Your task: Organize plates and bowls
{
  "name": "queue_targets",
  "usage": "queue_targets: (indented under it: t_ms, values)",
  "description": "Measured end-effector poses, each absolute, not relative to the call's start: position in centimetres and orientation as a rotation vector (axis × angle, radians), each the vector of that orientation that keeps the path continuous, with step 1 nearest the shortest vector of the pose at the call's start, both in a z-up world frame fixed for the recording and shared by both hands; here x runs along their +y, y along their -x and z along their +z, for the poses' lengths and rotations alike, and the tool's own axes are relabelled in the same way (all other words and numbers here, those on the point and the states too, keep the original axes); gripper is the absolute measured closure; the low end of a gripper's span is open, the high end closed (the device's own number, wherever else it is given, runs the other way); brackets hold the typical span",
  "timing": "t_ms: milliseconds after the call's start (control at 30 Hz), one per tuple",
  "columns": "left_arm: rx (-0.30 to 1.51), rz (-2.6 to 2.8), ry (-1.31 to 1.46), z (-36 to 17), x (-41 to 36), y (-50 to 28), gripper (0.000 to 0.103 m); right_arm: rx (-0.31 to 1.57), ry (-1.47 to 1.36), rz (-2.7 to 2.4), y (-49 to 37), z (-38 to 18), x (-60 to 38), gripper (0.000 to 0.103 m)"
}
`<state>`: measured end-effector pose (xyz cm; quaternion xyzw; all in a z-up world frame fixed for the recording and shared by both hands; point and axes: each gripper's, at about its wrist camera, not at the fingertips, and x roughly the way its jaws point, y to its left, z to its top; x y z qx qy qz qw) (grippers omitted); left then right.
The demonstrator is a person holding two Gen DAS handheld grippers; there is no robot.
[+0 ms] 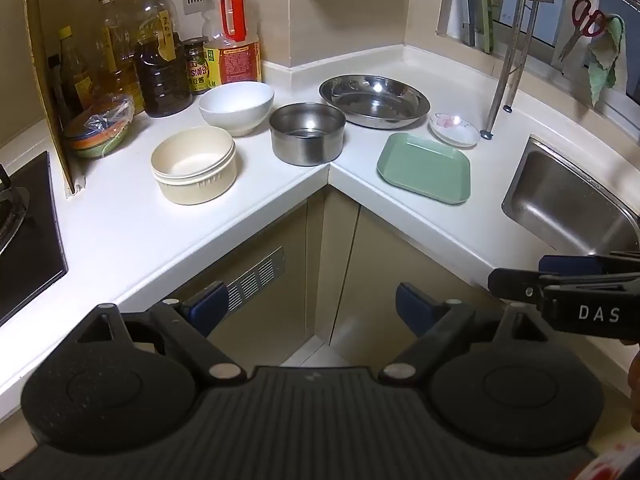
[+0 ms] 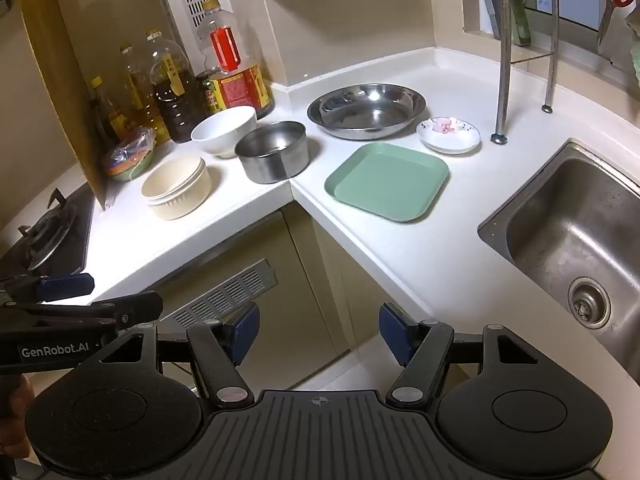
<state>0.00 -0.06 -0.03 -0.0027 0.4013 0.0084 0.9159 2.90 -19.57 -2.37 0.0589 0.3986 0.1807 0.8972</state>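
Note:
On the white corner counter stand a cream bowl [image 1: 194,164] [image 2: 176,186], a white bowl [image 1: 236,106] [image 2: 223,130], a steel bowl [image 1: 307,133] [image 2: 274,150], a wide steel dish [image 1: 374,100] [image 2: 366,110], a green square plate [image 1: 425,167] [image 2: 387,180] and a small white saucer [image 1: 455,129] [image 2: 448,134]. My left gripper [image 1: 310,306] is open and empty, held in front of the counter corner, well short of the dishes. My right gripper [image 2: 318,334] is open and empty beside it, nearer the sink.
Oil and sauce bottles [image 1: 164,60] line the back left wall. A wrapped bowl [image 1: 100,126] sits by a cardboard panel [image 1: 48,92]. A gas hob [image 2: 44,236] is at the left, a steel sink [image 2: 576,240] at the right, with rack legs [image 2: 502,80] behind it.

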Motion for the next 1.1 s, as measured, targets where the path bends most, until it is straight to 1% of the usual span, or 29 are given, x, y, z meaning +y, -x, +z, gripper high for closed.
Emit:
queue_targets:
  t_ms: [1100]
  values:
    - [0.816, 0.004, 0.022, 0.40, 0.04, 0.23, 0.013, 0.816, -0.121, 0.373, -2.58, -2.16, -19.59, 0.037]
